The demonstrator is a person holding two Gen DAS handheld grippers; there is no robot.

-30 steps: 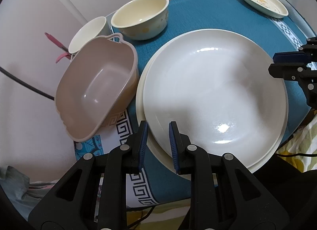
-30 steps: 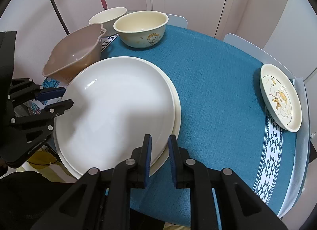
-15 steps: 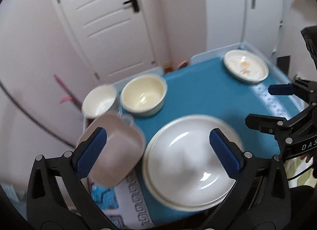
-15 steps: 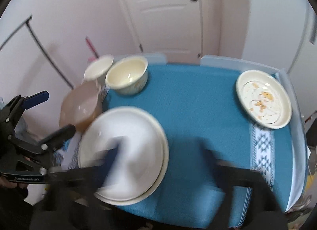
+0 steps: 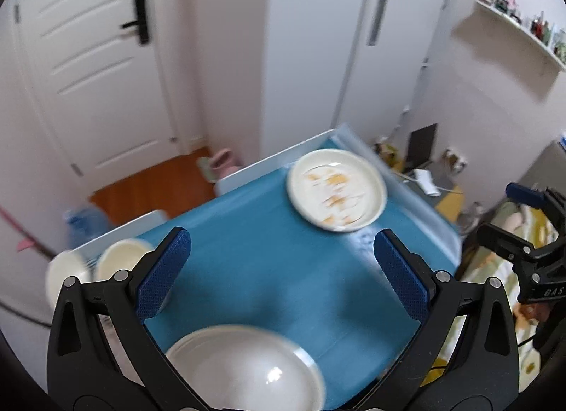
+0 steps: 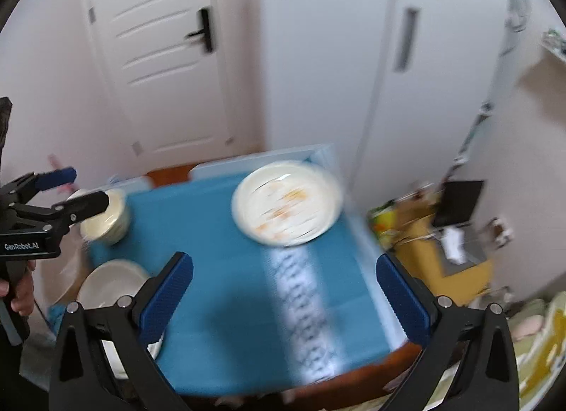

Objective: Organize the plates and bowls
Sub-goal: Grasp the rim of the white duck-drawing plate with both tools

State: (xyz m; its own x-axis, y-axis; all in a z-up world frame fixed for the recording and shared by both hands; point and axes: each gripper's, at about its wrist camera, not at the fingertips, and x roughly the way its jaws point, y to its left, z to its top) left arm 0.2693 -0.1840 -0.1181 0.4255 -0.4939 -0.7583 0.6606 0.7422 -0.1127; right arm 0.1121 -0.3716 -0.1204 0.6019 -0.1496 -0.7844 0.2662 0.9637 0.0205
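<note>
While motion blurs everything, both jaws spread wide and empty, stacked plates cut off below.

Blue-clothed table bears plates, bowls.
</note>
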